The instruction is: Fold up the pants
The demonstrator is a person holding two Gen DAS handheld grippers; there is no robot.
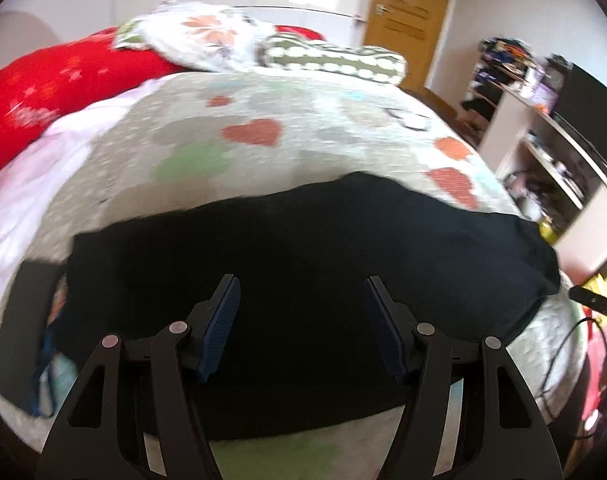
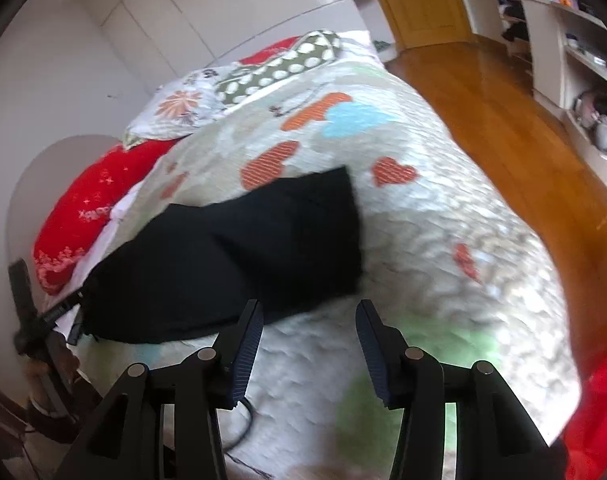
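Black pants [image 1: 303, 248] lie folded into a flat band across the near part of the bed. The left wrist view shows my left gripper [image 1: 301, 280] hovering over their middle, open, with nothing between its fingers. In the right wrist view the same pants [image 2: 239, 256] lie to the left, ending in a squared edge. My right gripper [image 2: 309, 306] hangs open over bare quilt just right of that end, apart from the cloth and holding nothing.
The bed carries a pale quilt with coloured hearts [image 2: 423, 240]. A red cushion [image 1: 51, 84] and patterned pillows [image 1: 207, 40] lie at its head. A dark flat object [image 1: 21, 336] rests at the bed's left edge. Wooden floor [image 2: 523, 140] and shelves [image 1: 551, 152] are on the right.
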